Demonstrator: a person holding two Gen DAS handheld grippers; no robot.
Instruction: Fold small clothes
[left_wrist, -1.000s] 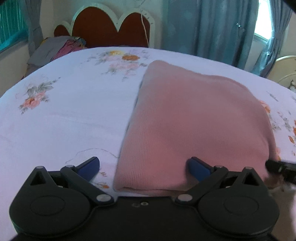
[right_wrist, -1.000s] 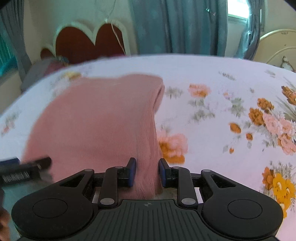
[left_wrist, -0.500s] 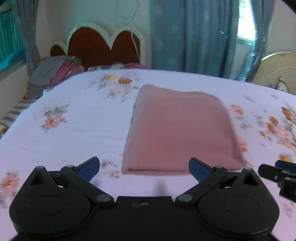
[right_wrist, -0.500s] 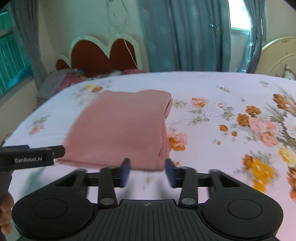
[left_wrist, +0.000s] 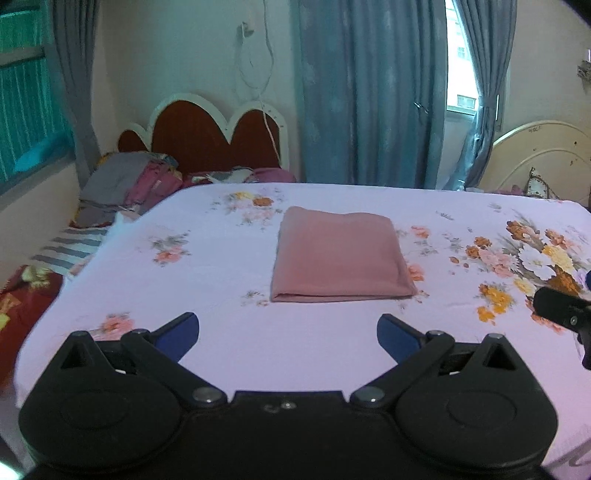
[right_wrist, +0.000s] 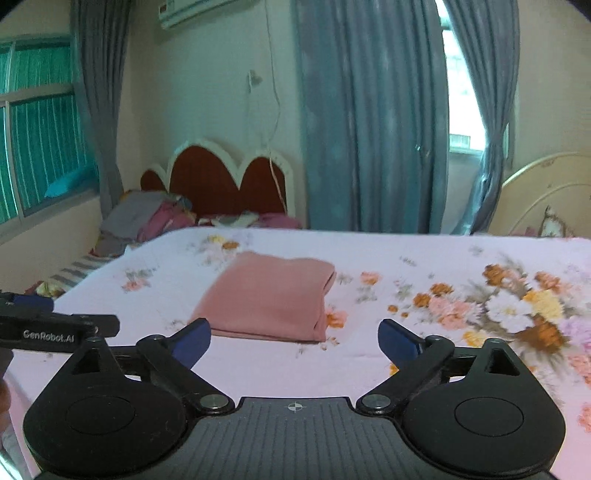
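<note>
Folded pink cloth (left_wrist: 340, 254) lies mid-frame on the bed (left_wrist: 229, 288); both tongs (left (left_wrist: 288, 338), right (right_wrist: 294, 338)) gape wide, empty.

Plain pink cloth (left_wrist: 340, 254) on a lilac bedsheet (left_wrist: 221, 280) with orange-pink flowers.

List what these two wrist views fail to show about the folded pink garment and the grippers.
- Pink garment: its type and inner layers, hidden by its own folds, both views.
- Clothes pile: single items too small, left view; blurred, right view.
- Right gripper: cut by the left view's edge.
- Left gripper: cut by the right view's edge.
</note>
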